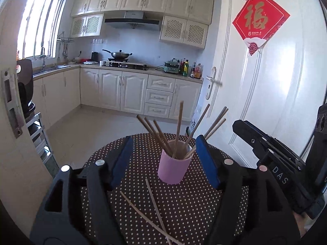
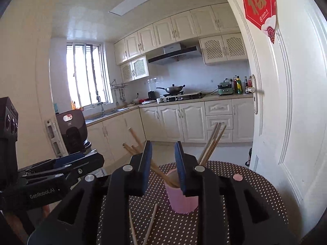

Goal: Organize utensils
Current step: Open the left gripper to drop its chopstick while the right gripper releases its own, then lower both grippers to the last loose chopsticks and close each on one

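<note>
The cup (image 1: 175,168) was pale pink-lilac. Chopsticks (image 1: 179,128) in it were light brown wood, as were the two loose chopsticks (image 1: 155,208) on the table. The tablecloth (image 1: 184,204) was dark brown with small white polka dots. Left gripper (image 1: 163,159) had a black body and blue pads (image 1: 206,161); right gripper (image 2: 163,167) matched. Door decoration (image 1: 259,22) was red with gold lettering. Cabinets (image 1: 132,89) were cream.

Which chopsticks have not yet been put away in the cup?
The two chopsticks lying crossed on the dotted tablecloth, in front of the pink cup. All the others stand upright inside that cup.
</note>
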Motion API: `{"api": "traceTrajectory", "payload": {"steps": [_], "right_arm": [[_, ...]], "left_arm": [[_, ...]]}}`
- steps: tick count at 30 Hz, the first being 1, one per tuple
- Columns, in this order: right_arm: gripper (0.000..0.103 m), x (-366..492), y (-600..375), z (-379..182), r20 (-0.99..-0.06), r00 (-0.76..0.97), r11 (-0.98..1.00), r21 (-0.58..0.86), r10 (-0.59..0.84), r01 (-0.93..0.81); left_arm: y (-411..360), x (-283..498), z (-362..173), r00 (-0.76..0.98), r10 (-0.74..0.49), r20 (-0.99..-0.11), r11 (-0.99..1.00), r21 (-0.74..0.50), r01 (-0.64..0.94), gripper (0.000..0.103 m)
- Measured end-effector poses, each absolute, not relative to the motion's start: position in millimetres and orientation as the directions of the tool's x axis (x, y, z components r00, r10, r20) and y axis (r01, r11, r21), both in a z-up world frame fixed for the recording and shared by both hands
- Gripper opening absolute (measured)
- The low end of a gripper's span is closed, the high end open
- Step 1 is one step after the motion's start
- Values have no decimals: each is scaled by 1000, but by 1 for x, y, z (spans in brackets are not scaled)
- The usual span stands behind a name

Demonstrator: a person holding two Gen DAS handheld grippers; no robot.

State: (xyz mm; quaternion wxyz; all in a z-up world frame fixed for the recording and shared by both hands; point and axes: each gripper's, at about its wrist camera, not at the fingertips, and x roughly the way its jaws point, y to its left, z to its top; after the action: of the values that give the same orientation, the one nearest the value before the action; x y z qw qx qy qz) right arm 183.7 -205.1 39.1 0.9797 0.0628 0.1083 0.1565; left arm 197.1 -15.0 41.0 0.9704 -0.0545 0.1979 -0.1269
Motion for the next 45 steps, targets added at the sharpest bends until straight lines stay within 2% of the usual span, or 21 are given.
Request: {"api": "traceTrajectory", "payload": {"steps": [13, 30, 40, 42, 45], "right_arm": [[22, 173, -177, -8, -337, 869, 931, 164, 363, -325], [22, 210, -170, -63, -508, 769, 921, 235, 388, -310], [23, 229, -179, -87, -569, 724, 921, 266, 389, -286], [24, 231, -181, -91, -575, 719, 920, 271, 390, -283], [25, 235, -184, -95, -588, 707, 918, 277, 394, -282]], "left_arm": [[10, 187, -6, 827, -208, -523, 977, -152, 149, 66], [15, 238, -88, 610, -202, -766, 978, -195, 80, 66], [5, 269, -122, 490, -209, -846, 974, -225, 26, 66], [2, 273, -127, 479, -202, -854, 975, -220, 19, 64], [-1, 282, -132, 455, -192, -870, 977, -212, 6, 54]]}}
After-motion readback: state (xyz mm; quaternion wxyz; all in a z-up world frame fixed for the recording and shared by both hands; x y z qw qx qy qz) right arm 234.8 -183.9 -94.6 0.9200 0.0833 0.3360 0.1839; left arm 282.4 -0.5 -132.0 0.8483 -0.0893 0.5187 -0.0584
